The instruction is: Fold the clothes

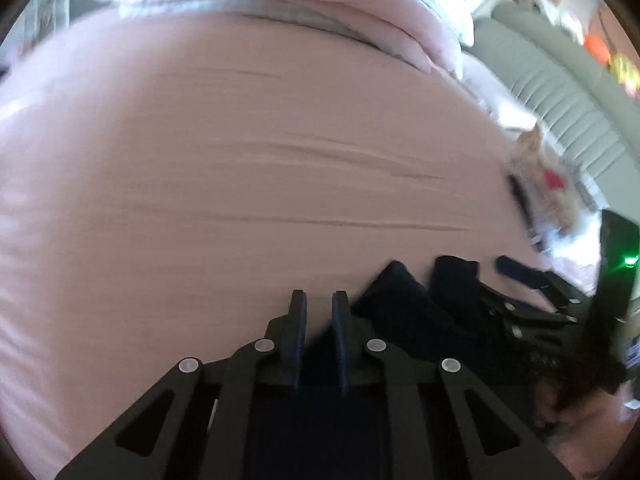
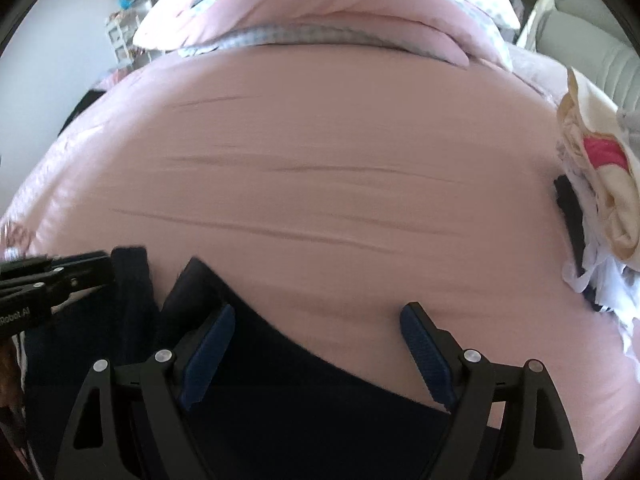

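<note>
A dark navy garment (image 2: 304, 392) lies at the near edge of a pink bed (image 2: 320, 160). My right gripper (image 2: 316, 348) is open, its jaws wide apart over the garment's edge. The garment also shows in the left wrist view (image 1: 404, 320), right of my left gripper (image 1: 320, 320). The left gripper's jaws stand close together with a narrow gap, and dark cloth sits low between them; whether they pinch it is unclear. The right gripper (image 1: 532, 280) appears at the right of the left wrist view. The left gripper (image 2: 60, 276) appears at the left of the right wrist view.
A pile of clothes (image 2: 600, 200), cream, pink and white, lies at the bed's right edge. A folded pink duvet and pillows (image 2: 340, 20) lie at the far end. A grey padded headboard or sofa (image 1: 560, 92) stands to the right. A shelf (image 2: 120, 32) stands at the far left.
</note>
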